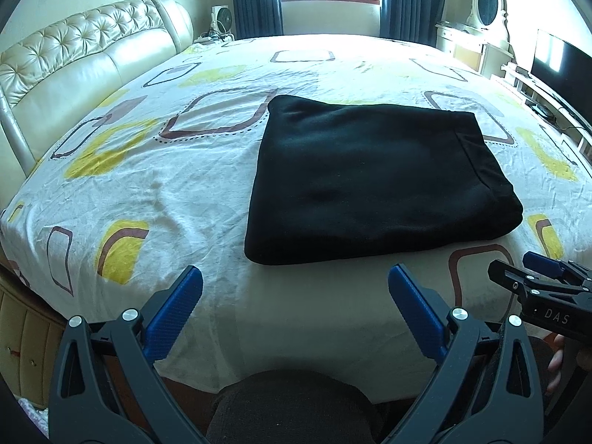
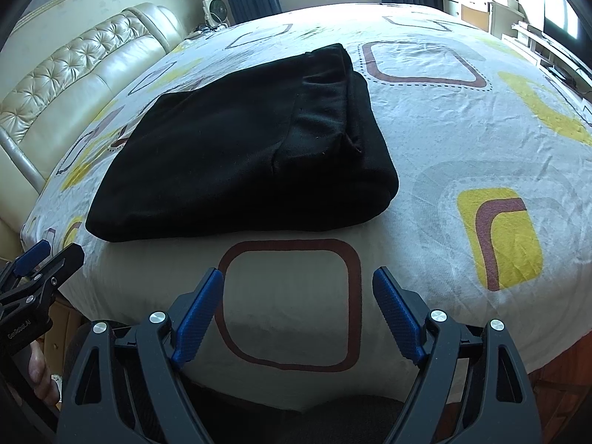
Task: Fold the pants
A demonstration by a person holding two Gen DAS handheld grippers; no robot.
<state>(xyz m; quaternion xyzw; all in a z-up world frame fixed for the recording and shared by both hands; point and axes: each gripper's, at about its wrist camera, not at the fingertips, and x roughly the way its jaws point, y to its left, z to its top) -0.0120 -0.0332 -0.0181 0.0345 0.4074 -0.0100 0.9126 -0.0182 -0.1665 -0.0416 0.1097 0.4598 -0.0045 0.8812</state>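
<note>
Folded black pants (image 1: 377, 181) lie on the bed (image 1: 185, 185); both grippers' fingers (image 1: 177, 310) spread wide, empty.

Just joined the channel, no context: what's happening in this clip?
A person with a handheld gripper in each hand is folding pants on a bed. The black pants already lie folded into a compact rectangle on the patterned bedsheet. The left gripper and the right gripper are both open and empty, held back at the near edge of the bed, touching nothing. The folding looks essentially done.
</note>
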